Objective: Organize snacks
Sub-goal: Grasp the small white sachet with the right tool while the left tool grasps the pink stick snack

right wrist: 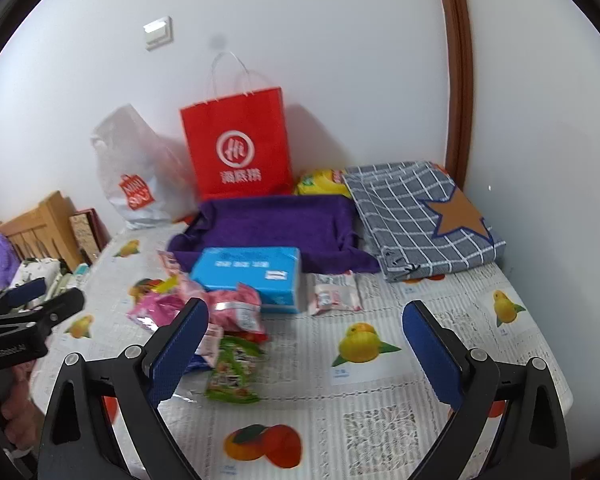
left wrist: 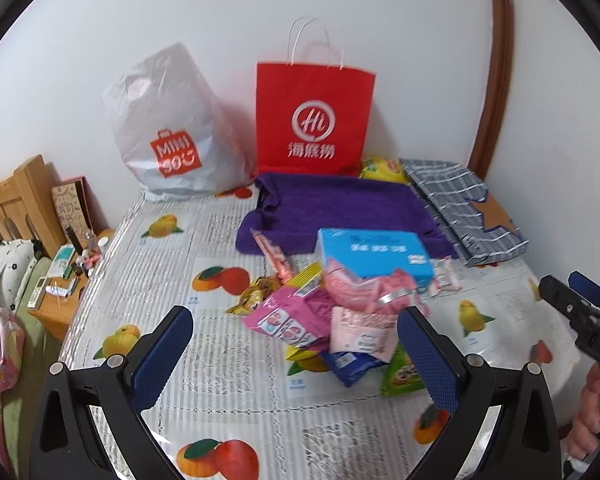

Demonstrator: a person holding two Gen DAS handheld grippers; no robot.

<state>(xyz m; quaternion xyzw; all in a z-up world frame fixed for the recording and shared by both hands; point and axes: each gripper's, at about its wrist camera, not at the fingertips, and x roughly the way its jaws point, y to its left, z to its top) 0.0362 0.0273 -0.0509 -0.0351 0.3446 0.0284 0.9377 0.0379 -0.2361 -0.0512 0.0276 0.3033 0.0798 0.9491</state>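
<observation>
A heap of snack packets lies mid-table: a magenta box, pink packets, a blue packet and a green packet. Behind them are a light blue box and a small white-and-pink packet. My left gripper hovers open just short of the heap, holding nothing. My right gripper is open and empty over the bare cloth right of the heap. Behind the blue box lies a purple fabric tray.
A red paper bag and a white plastic bag stand against the wall. A yellow packet and a folded checked cloth lie at back right. The fruit-print tablecloth covers the table; a cluttered bedside cabinet is left.
</observation>
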